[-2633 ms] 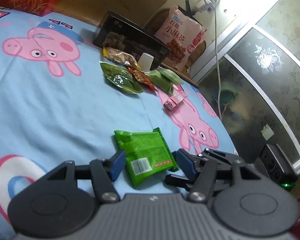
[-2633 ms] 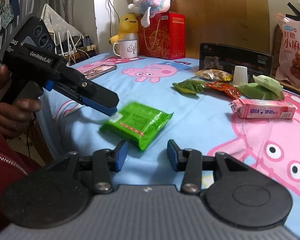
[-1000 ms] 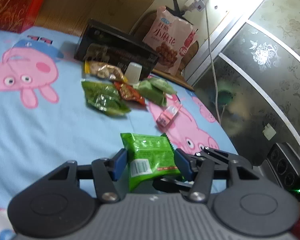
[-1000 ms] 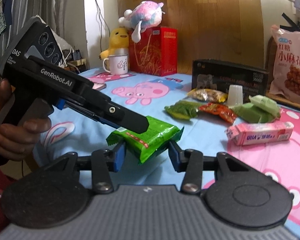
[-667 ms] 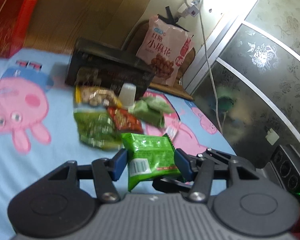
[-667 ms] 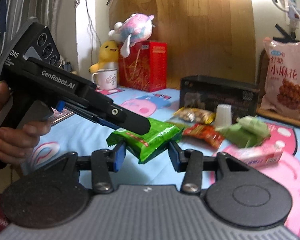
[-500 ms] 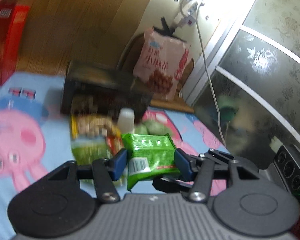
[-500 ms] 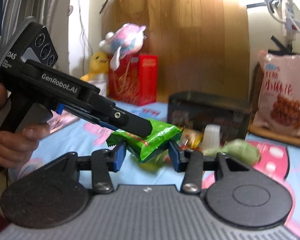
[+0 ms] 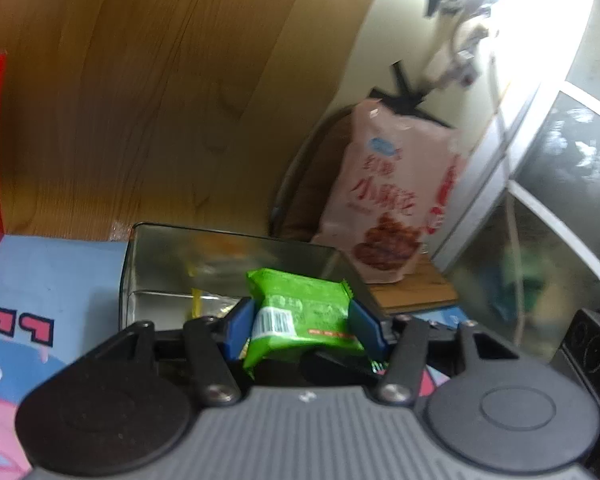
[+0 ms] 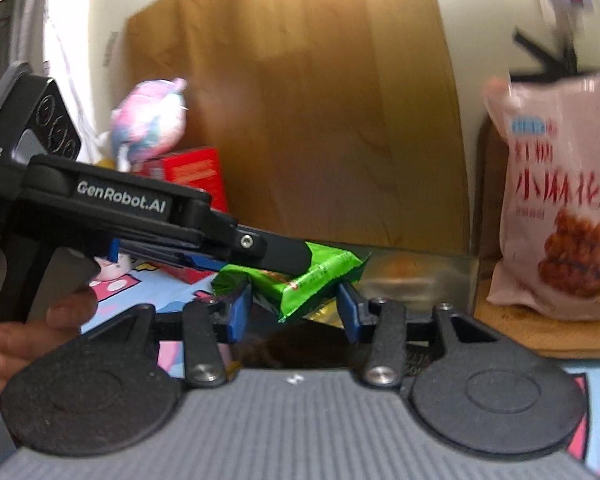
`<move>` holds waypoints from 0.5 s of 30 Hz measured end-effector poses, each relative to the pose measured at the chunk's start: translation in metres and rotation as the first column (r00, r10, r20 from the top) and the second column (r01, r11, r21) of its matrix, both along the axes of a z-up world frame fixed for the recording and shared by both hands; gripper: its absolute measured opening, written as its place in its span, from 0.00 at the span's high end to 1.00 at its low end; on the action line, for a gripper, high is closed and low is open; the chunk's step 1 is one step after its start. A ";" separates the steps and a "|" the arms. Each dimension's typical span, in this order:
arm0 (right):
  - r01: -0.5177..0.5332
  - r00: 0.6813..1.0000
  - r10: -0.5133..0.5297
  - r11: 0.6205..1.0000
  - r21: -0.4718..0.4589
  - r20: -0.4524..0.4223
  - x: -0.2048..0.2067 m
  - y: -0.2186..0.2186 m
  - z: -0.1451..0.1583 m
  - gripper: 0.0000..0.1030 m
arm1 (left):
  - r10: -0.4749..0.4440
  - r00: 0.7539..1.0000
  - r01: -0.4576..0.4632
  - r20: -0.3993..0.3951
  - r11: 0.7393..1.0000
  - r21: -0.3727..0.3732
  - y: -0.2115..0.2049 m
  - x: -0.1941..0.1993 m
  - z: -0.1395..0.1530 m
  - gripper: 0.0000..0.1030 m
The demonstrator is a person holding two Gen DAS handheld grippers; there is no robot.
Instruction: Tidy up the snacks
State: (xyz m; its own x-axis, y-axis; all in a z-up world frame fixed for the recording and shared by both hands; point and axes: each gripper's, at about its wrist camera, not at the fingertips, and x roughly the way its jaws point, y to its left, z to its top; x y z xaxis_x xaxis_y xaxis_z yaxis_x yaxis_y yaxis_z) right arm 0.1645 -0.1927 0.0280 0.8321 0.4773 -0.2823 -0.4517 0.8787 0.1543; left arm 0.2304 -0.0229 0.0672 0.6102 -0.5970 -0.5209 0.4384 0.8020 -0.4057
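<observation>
- Far left in my right wrist view, my hand (image 10: pixel 28 320) wraps the handle of my left gripper (image 10: pixel 300 258), whose black body reaches rightward to the packet.
- My left gripper (image 9: pixel 300 320) is clamped on the green snack packet (image 9: pixel 300 312): both blue pads press its sides, barcode end towards me.
- My right gripper (image 10: pixel 296 300) is clamped on the same green snack packet (image 10: pixel 300 280) too, so the packet hangs in the air between both grippers, tilted.
- Just beyond and below the packet sits an open metal tin (image 9: pixel 220 264) on the blue cartoon-print sheet (image 9: pixel 52 280); a yellowish wrapper shows inside, blurred.
- Behind stands a wooden board (image 10: pixel 320 120), with a red box (image 10: pixel 196 176) and a plush toy (image 10: pixel 148 116) to its left.
- At the right, a big pink snack bag (image 10: pixel 560 208) stands upright on a wooden ledge (image 10: pixel 540 332).
</observation>
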 end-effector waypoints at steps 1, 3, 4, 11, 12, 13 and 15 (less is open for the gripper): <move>0.008 1.000 -0.008 1.000 -0.005 -0.014 0.007 0.000 -0.002 0.51 | 0.009 1.000 -0.009 -0.007 1.000 0.007 -0.003 0.006 -0.004 0.48; 0.021 0.999 -0.021 0.999 -0.028 -0.025 0.014 0.002 -0.005 0.43 | 0.034 0.999 -0.034 -0.015 0.999 0.017 -0.004 0.013 -0.009 0.46; 0.030 0.999 -0.031 0.999 -0.033 -0.023 0.017 0.001 -0.005 0.41 | 0.029 0.999 -0.029 -0.020 1.000 0.012 -0.004 0.015 -0.011 0.46; 0.063 0.998 -0.062 0.996 0.062 -0.013 -0.009 -0.033 0.003 0.42 | 0.005 0.999 -0.004 0.038 1.000 -0.031 0.011 -0.014 -0.001 0.44; 0.064 0.998 -0.063 0.995 0.076 -0.017 -0.018 -0.038 0.003 0.42 | -0.004 0.999 0.006 0.045 0.999 -0.045 0.015 -0.021 0.000 0.44; 0.062 0.998 -0.060 0.994 0.086 -0.026 -0.022 -0.041 0.002 0.43 | -0.010 0.999 0.013 0.052 0.998 -0.059 0.020 -0.031 -0.001 0.44; 0.048 0.997 -0.041 0.993 0.104 -0.071 -0.032 -0.044 -0.003 0.50 | -0.009 0.999 0.013 0.044 0.997 -0.083 0.029 -0.047 -0.005 0.44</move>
State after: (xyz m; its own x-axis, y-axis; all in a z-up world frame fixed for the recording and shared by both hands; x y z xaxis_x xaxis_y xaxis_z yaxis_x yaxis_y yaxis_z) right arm 0.1327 -0.2369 0.0249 0.8337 0.4704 -0.2892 -0.3975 0.8748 0.2769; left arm 0.1834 0.0065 0.0620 0.6246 -0.6437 -0.4422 0.4659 0.7615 -0.4506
